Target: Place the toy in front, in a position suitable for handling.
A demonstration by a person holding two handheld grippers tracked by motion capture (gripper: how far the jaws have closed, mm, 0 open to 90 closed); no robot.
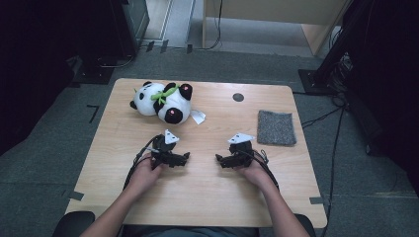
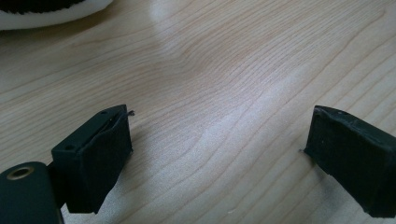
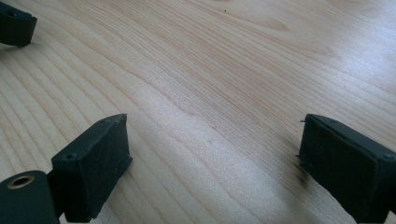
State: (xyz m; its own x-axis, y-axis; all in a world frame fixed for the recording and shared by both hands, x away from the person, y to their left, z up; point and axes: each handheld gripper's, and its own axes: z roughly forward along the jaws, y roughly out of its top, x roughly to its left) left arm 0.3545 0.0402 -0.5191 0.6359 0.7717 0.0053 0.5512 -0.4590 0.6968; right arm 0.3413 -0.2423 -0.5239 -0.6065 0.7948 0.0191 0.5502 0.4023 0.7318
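Note:
My left gripper (image 1: 185, 158) rests low over the wooden table (image 1: 207, 202), pointing right, its black jaws wide apart with nothing between them. Facing it, my right gripper (image 1: 219, 159) points left, also open and empty. In the left gripper view, the left gripper (image 2: 219, 140) frames bare wood, with the edge of a panda plush (image 2: 46, 11) at the top left. The right gripper (image 3: 212, 149) spans bare wood too, and a jaw tip of the left gripper (image 3: 16, 25) shows at the top left. The black-and-white panda plush (image 1: 163, 101) lies at the far left of the table.
A grey cloth pad (image 1: 276, 127) lies at the right of the table. A small black disc (image 1: 238, 97) sits near the far edge. A white tag (image 1: 198, 116) lies beside the panda. Cables and dark stands crowd the floor around.

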